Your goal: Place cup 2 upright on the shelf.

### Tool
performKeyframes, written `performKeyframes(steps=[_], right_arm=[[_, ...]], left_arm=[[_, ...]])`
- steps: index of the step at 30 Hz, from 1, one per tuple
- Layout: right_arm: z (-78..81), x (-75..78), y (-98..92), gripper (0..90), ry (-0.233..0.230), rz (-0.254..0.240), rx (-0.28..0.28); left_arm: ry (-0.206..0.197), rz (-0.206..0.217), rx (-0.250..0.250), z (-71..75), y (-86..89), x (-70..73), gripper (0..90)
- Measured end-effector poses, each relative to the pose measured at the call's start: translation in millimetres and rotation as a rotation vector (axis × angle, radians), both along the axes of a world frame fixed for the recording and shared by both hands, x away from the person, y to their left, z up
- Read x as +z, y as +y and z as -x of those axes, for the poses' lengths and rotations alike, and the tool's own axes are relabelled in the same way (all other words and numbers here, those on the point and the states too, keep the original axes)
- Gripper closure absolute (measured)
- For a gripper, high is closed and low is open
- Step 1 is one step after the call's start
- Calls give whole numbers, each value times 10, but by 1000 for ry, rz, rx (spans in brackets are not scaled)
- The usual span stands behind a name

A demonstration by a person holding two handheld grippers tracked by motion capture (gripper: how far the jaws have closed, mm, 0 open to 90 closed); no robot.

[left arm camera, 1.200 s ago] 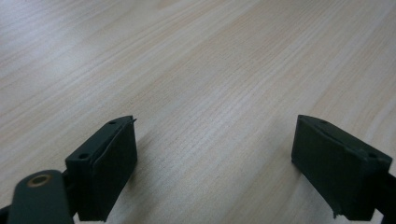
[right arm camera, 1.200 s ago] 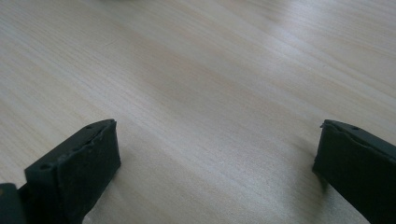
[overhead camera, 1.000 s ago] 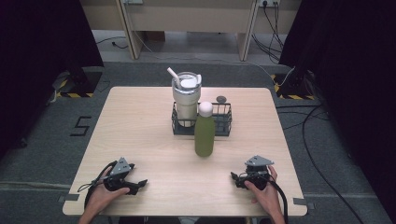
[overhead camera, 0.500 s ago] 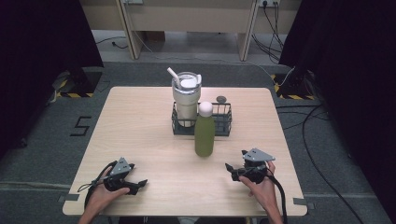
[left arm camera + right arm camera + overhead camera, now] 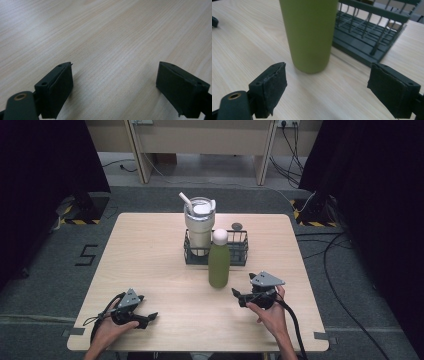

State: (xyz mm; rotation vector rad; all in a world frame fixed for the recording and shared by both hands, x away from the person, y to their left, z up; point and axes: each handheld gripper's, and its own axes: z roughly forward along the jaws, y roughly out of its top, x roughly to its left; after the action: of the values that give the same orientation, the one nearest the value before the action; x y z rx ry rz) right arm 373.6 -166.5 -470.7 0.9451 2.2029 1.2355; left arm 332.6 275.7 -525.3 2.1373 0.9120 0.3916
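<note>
Pale wooden table (image 5: pixel 150 255) on grey floor, dark curtains at both sides.

Near left corner: left hand (image 5: pixel 107 332) low on the top, wrapped round the left gripper (image 5: pixel 147 317), forearm in from the bottom edge, gripper lying level and aimed toward the right. Jaws wide apart, nothing between. Left gripper view: both black pads (image 5: pixel 60 87) spread over bare wood grain, just above the surface.

Centre: green bottle (image 5: pixel 218 262) upright, long axis vertical, white cap on top, standing on the table just in front of the black wire basket (image 5: pixel 240 252), nearly touching its front wall. Tumbler (image 5: pixel 199 222) with lid and straw upright in the basket's left half. Small dark round thing (image 5: pixel 236 226) behind the basket, too small to tell.

Right: right hand (image 5: pixel 267 312) raised off the table, right gripper (image 5: pixel 239 296) level, aimed left toward the bottle's base, near but apart from it. Jaws open, having just been spreading, nothing between. Grey plate on top, cable trailing back along the forearm. Right gripper view: bottle's lower wall (image 5: pixel 309 32) close ahead, centred beyond the pads (image 5: pixel 273 87), basket bars (image 5: pixel 367 32) behind and to the right; cap cut off above. High view alone gives cap, tumbler and both hands.
</note>
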Motion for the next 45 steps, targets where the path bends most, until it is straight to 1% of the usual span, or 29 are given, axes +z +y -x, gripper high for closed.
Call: performKeyframes(steps=[1, 4, 9, 15, 16, 24, 32, 38, 39, 40, 42, 43, 45], right_arm=[[-7, 2, 19, 151, -1, -8, 2], [-40, 18, 72, 152, -14, -10, 7], [-114, 50, 149, 152, -38, -35, 19], [-176, 70, 250, 151, -51, -27, 37], [-183, 69, 268, 151, -50, -34, 38], [-280, 51, 381, 151, -55, -33, 50], [-365, 10, 455, 152, -52, -56, 55], [-413, -17, 512, 154, -61, -52, 65], [-414, -24, 525, 154, -51, -52, 64], [-428, -32, 531, 154, -57, -51, 67], [-443, -49, 550, 154, -50, -63, 67], [-453, -61, 561, 154, -51, -76, 67], [-472, -75, 568, 154, -58, -86, 64]], left_arm=[[0, 0, 0, 0, 0, 0, 133], [-1, 1, 0, 0, 0, -1, 133], [0, 0, 0, 0, 0, 0, 133], [-1, 0, 1, 0, -1, -1, 133], [-1, 0, 1, 0, -1, 0, 133], [-1, 0, 1, 1, -1, -1, 132], [-1, 0, 1, 0, -1, -1, 133], [-1, 0, 1, 1, -1, 0, 133], [-1, 0, 1, 1, -1, 0, 133], [-1, -1, 1, 1, -1, 0, 133], [-1, 0, 1, 1, -1, -1, 133], [-1, 0, 1, 1, -1, -1, 132], [-1, 0, 1, 1, -1, -1, 133]])
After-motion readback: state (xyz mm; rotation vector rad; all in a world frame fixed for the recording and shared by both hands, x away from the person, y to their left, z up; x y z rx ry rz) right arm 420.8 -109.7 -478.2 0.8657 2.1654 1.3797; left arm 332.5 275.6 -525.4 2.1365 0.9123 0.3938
